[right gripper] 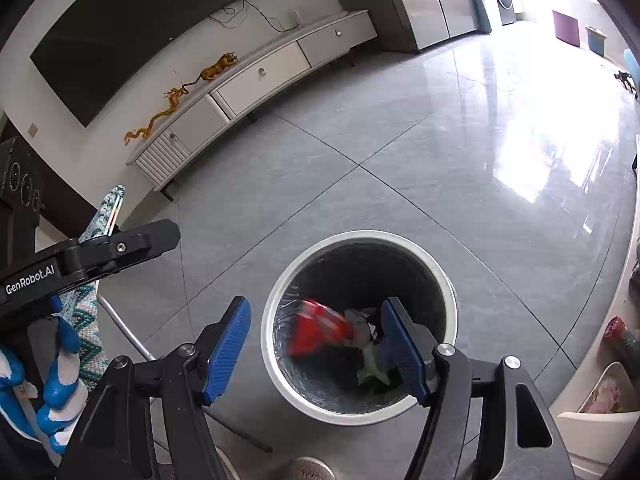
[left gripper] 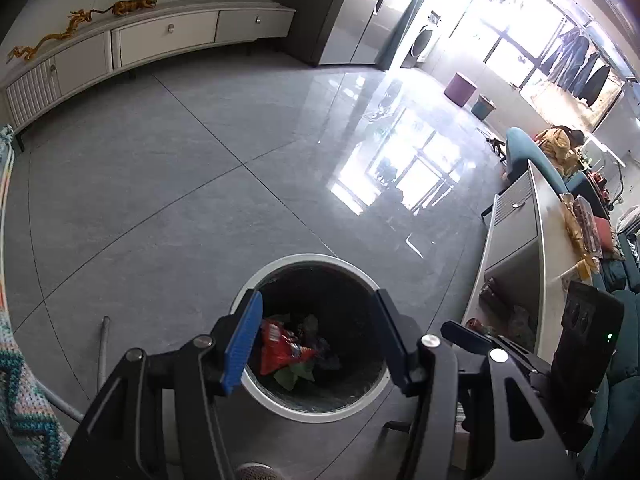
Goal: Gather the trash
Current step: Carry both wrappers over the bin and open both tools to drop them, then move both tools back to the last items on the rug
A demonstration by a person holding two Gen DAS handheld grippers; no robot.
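Both grippers empty over one trash bin

Left gripper (left gripper: 316,332) and right gripper (right gripper: 316,344) stand apart-jawed, gripping nothing, above the single white-rimmed bin (right gripper: 440,268) on the floor. One red wrapper (left gripper: 280,346) lies inside among other scraps, long axis slanting toward the bin's wall.

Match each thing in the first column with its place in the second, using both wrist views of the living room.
Things:
1. red wrapper
2. tiger figurine
3. purple stool
4. waste bin

Places:
A. on top of the low white cabinet
B. on the grey tiled floor, below both open claws
C. near the bright window at the far end
D. inside the bin, among other scraps

Pairs: 1-D, 2-A, 3-C, 4-B
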